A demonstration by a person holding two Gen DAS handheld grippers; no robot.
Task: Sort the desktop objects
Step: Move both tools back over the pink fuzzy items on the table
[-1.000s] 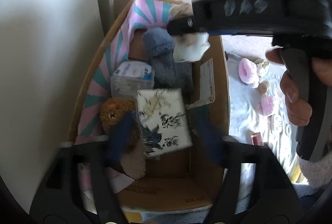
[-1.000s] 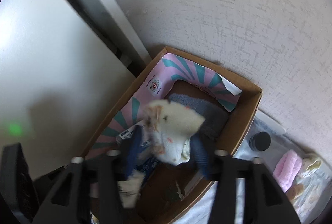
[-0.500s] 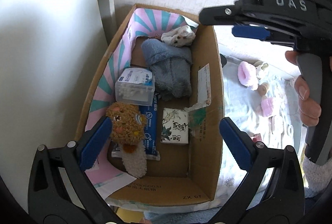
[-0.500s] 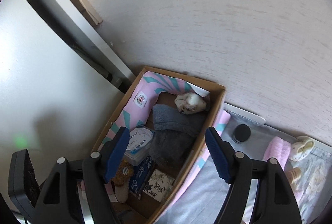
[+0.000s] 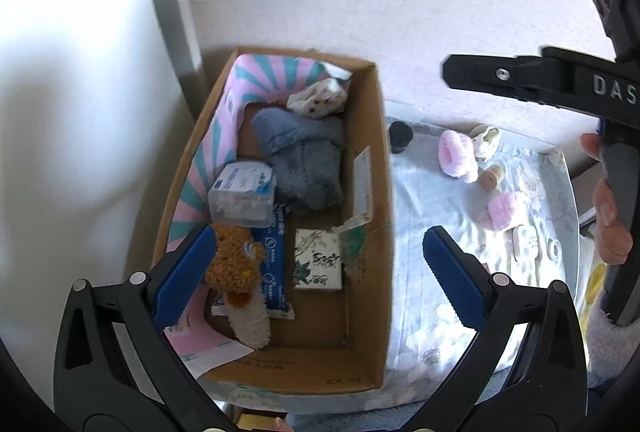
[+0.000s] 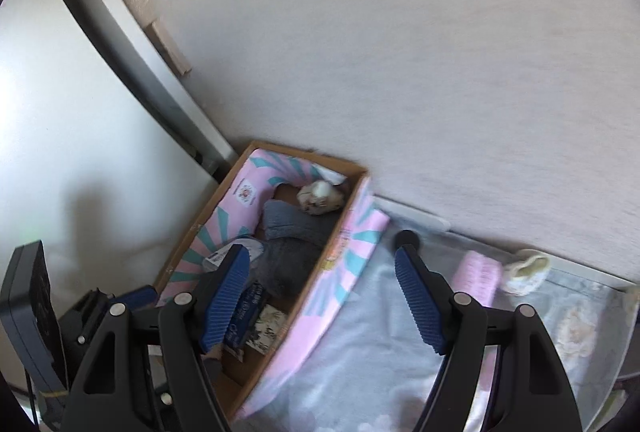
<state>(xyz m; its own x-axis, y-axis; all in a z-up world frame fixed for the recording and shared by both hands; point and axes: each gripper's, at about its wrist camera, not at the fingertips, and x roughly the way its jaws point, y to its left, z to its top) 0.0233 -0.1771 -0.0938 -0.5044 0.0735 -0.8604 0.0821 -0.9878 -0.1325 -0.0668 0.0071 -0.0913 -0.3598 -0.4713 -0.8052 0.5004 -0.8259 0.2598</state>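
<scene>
A cardboard box (image 5: 382,232) (image 6: 224,191) holds a white cloth bundle (image 5: 320,99) (image 6: 320,197) at its far end, a grey towel (image 5: 308,155), a clear plastic box (image 5: 242,193), a brown plush toy (image 5: 236,264), a blue pack (image 5: 276,268) and a tissue pack (image 5: 318,260). My left gripper (image 5: 316,280) is open and empty above the box's near end. My right gripper (image 6: 324,296) is open and empty, raised over the box's right wall; it also shows in the left wrist view (image 5: 540,83).
On the pale floral cloth (image 5: 432,199) right of the box lie pink fluffy slippers (image 5: 456,151) (image 6: 480,274), a second pink one (image 5: 504,213), a small white shoe (image 5: 486,139) (image 6: 526,270), a cork (image 5: 492,177) and a black cap (image 5: 400,133) (image 6: 406,238). A wall stands behind.
The right gripper opened and let the white bundle drop into the box's far end; the left gripper released the tissue pack into the box. Both have pulled up and back.
</scene>
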